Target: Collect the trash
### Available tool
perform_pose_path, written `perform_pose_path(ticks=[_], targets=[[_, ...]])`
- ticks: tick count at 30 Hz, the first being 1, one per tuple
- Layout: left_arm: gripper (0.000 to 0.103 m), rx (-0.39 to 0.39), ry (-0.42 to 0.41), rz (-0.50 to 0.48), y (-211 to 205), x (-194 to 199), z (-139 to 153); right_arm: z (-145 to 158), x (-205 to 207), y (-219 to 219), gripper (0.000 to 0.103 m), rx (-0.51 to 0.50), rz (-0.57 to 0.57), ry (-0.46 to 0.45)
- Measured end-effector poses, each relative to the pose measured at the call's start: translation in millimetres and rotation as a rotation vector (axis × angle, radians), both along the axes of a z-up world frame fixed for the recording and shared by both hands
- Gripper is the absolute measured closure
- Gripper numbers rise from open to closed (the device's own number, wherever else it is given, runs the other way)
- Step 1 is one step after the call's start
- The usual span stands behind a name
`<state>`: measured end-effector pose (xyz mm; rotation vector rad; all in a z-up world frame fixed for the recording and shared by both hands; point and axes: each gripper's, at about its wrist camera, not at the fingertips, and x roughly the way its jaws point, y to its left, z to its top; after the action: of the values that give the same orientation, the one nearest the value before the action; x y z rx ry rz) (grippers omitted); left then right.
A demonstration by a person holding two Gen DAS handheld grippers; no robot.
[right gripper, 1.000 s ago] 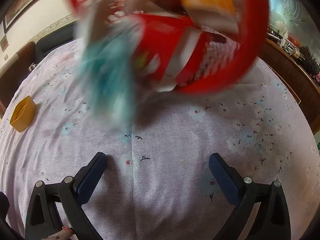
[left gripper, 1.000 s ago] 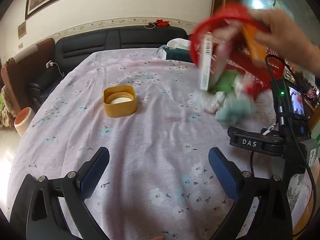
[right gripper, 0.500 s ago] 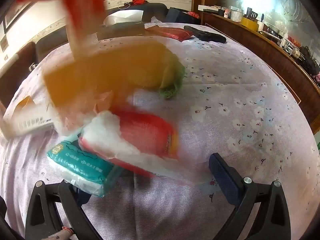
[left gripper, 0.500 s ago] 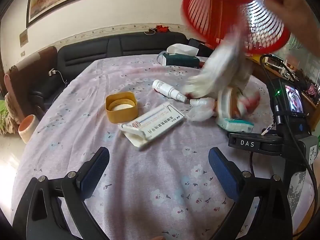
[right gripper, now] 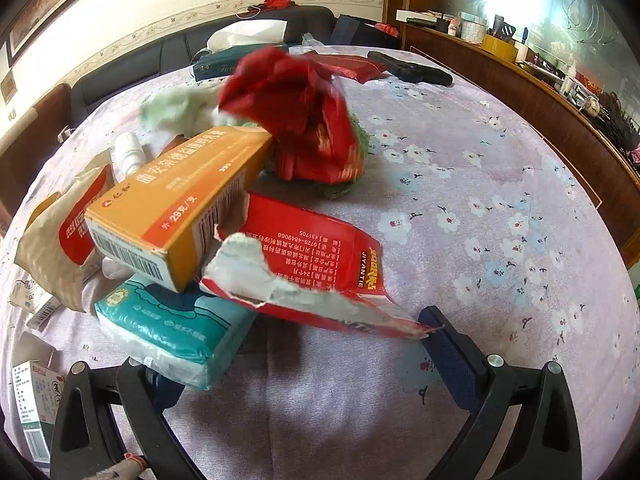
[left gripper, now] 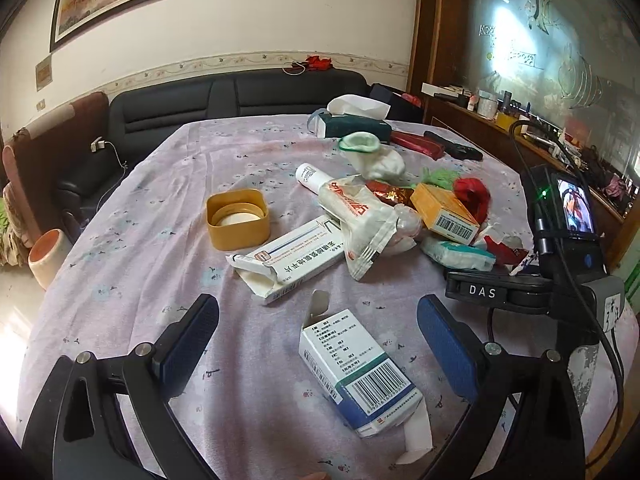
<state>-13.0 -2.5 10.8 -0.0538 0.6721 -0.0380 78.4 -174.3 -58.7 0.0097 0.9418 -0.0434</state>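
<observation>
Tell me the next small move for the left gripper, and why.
Probably ease the left gripper forward and down over the white and blue medicine box. It is open and empty, and that box lies alone on the tablecloth between its fingers, nearer than the trash pile beyond, so it looks the easiest first pick.

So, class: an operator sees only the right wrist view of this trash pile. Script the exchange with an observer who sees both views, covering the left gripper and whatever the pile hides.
Operator: Where is the left gripper?
Observer: The left gripper is open, low over the tablecloth, and a white-and-blue box lies between its fingers.
Operator: What is behind the orange box on my left?
Observer: A long white carton lies there with its end flap open.
Operator: Anything off the cloth?
Observer: A pink pot stands on the floor to the left.
</observation>
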Motion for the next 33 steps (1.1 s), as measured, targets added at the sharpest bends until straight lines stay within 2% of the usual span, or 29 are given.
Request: perform_pose_path(ticks=[13,18,21,27,30,33], targets=[[0.004,0.069,0.005,0.003,-2.6,-14.7,1.7,-0.3,1.1,0.3,0.000,0.000,0.000,0.000],[0.004,0.058,0.008,0.032,3.9,-25.3,14.0,-0.5,1.9,0.7,0.000,0.000,0.000,0.001],[0.004,0.085,-0.006,0.061,6.5,-35.3,23.7,-0.6,2.3,0.8,0.000,0.000,0.000,0.001],[0.004,0.071,-0.004,0.065,9.3,-48.8,41.8,0.4,-0.8,-1.0,0.000,0.002,0.000,0.006],[0.004,0.071,-0.002,0.063,9.7,-57.3,48.8,5.4,-13.9,-10.0,0.001,0.015,0.066,0.088],[0.004,0.066,-0.008,0.063,10.4,-67.7,54.3,23.2,-62.3,-25.2,0.001,0.042,0.032,0.034]])
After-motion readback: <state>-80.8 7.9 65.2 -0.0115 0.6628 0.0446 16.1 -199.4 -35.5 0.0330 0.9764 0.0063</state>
